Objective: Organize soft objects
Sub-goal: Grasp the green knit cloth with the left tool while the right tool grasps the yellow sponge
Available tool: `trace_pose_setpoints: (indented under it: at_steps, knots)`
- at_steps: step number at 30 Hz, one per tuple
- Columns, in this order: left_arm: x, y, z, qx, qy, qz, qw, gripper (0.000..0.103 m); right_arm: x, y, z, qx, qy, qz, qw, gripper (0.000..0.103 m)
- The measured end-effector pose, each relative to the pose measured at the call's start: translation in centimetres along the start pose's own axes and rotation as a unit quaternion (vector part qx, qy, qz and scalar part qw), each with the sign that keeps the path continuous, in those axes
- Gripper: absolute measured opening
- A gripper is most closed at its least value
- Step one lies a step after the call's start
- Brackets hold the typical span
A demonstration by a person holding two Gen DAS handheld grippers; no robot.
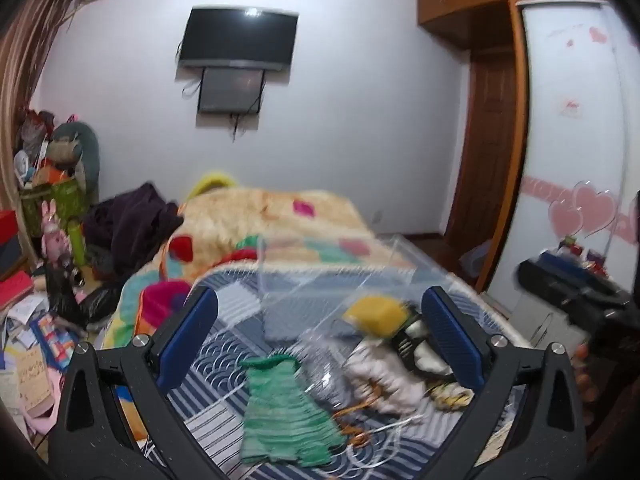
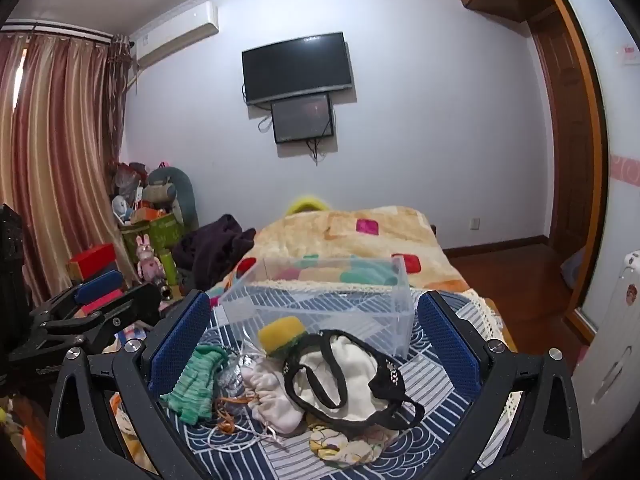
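A pile of soft things lies on the blue patterned bed cover (image 2: 432, 384): a green knit cloth (image 2: 196, 384), a yellow sponge (image 2: 282, 334), a white pouch (image 2: 272, 394), a white cloth with a black strap (image 2: 348, 384) and a floral piece (image 2: 340, 444). A clear plastic box (image 2: 328, 300) stands just behind the pile. My right gripper (image 2: 316, 344) is open above the pile. My left gripper (image 1: 320, 336) is open over the green cloth (image 1: 284, 408) and sponge (image 1: 376, 314); its view is blurred. It also shows at the left of the right wrist view (image 2: 96, 304).
A beige blanket with coloured patches (image 2: 352, 236) covers the far end of the bed. A dark garment (image 2: 212, 248), plush toys and boxes (image 2: 152, 232) crowd the left side. A TV (image 2: 298, 66) hangs on the far wall. A wooden door (image 2: 568, 128) is at right.
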State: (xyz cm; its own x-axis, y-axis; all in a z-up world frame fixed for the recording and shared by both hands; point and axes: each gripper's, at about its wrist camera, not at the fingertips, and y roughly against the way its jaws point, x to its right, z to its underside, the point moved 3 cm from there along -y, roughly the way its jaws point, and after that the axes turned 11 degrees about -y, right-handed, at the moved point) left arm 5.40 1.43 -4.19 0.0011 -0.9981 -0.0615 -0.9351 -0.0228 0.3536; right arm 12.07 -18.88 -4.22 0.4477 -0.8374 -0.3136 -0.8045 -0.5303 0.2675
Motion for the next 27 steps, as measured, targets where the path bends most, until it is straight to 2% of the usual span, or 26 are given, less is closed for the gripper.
trace_pose_setpoints:
  at_steps: [2, 6, 7, 9, 10, 13, 15, 18, 21, 26, 27]
  knots:
    - [-0.8, -1.5, 1.1, -0.031, 0.008, -0.002, 0.9995, 0.103, 0.2, -0.7, 0.4, -0.007, 0.0, -0.001, 1.0, 0.103]
    - [-2.8, -3.6, 3.2, -0.038, 0.024, 0.0, 0.999, 0.103, 0.5, -2.8, 1.3, -0.027, 0.003, -0.005, 1.0, 0.102]
    - [-3.2, -4.1, 4.0, -0.054, 0.038, 0.004, 0.9978, 0.103, 0.2, -2.5, 1.4, -0.035, 0.004, -0.004, 0.999, 0.102]
    - [-3.6, -4.6, 5.1, -0.071, 0.043, 0.007, 0.9965, 0.098, 0.1, -3.0, 1.8, -0.04, 0.01, -0.005, 0.999, 0.095]
    - [-3.6, -5.0, 5.8, -0.082, 0.054, 0.014, 0.9951, 0.093, -0.2, -3.6, 2.1, -0.036, 0.013, -0.01, 0.999, 0.093]
    - [-3.3, -6.1, 7.5, -0.119, 0.077, 0.033, 0.9893, 0.088, 0.0, -4.5, 2.6, -0.064, 0.01, -0.015, 0.998, 0.084]
    - [-3.2, -6.4, 8.2, -0.136, 0.072, 0.034, 0.9875, 0.084, -0.1, -5.1, 3.0, -0.075, 0.011, -0.019, 0.997, 0.076]
    - [-3.0, -6.7, 8.9, -0.148, 0.064, 0.038, 0.9861, 0.08, -0.9, -6.4, 3.3, -0.091, 0.018, -0.025, 0.995, 0.068]
    - [-2.8, -6.9, 9.2, -0.153, 0.066, 0.049, 0.9848, 0.07, -1.5, -7.6, 3.9, -0.106, 0.032, -0.022, 0.994, 0.062]
    - [-2.1, -7.2, 9.5, -0.157, 0.065, 0.071, 0.9828, 0.042, -1.7, -9.8, 4.8, -0.141, 0.059, -0.007, 0.988, 0.055]
    - [-2.0, -7.2, 9.4, -0.157, 0.061, 0.069, 0.9833, 0.04, -1.6, -10.2, 5.0, -0.146, 0.062, -0.003, 0.987, 0.053]
